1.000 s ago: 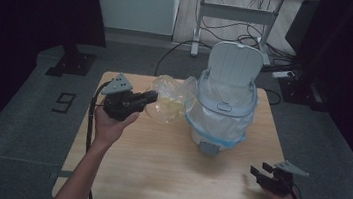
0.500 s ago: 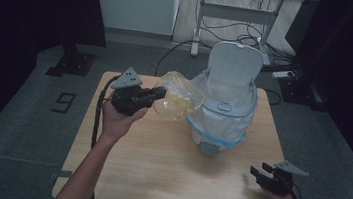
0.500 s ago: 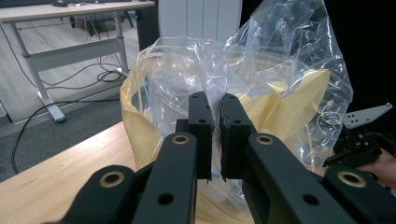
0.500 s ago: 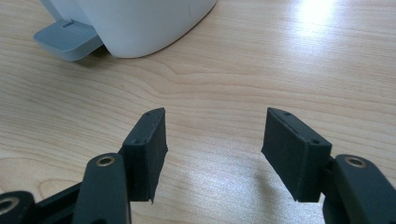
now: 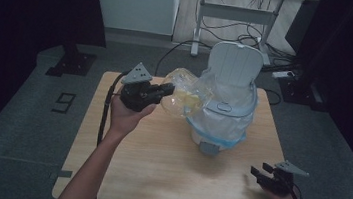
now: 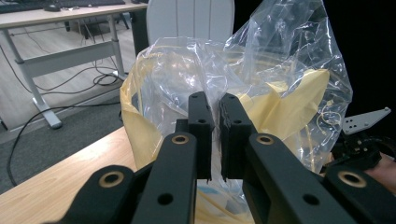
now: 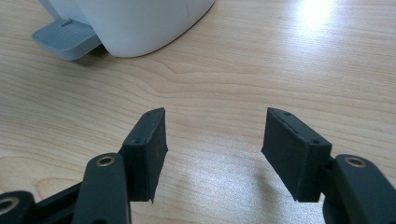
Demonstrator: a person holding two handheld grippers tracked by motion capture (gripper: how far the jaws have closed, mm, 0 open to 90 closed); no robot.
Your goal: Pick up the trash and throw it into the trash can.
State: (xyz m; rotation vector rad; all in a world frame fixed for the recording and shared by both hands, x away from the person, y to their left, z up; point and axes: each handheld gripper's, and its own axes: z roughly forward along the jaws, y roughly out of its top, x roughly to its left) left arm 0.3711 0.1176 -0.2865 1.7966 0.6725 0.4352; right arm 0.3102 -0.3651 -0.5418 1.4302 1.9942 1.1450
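Left claw pinches the clear plastic bag, lifted beside the pedal bin, not yet in; right claw rests open on the worktop.

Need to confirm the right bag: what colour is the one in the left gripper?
Clear plastic bag with yellow patches; left gripper view.

We seem to be in a lab or office-like recording room rather than a home. A small wooden table stands alone on grey carpet, with black curtains hanging at the left and right. At the far side we see a height-adjustable desk with metal legs, loose cables trailing under it, and a power strip lying on pale wood-look flooring.
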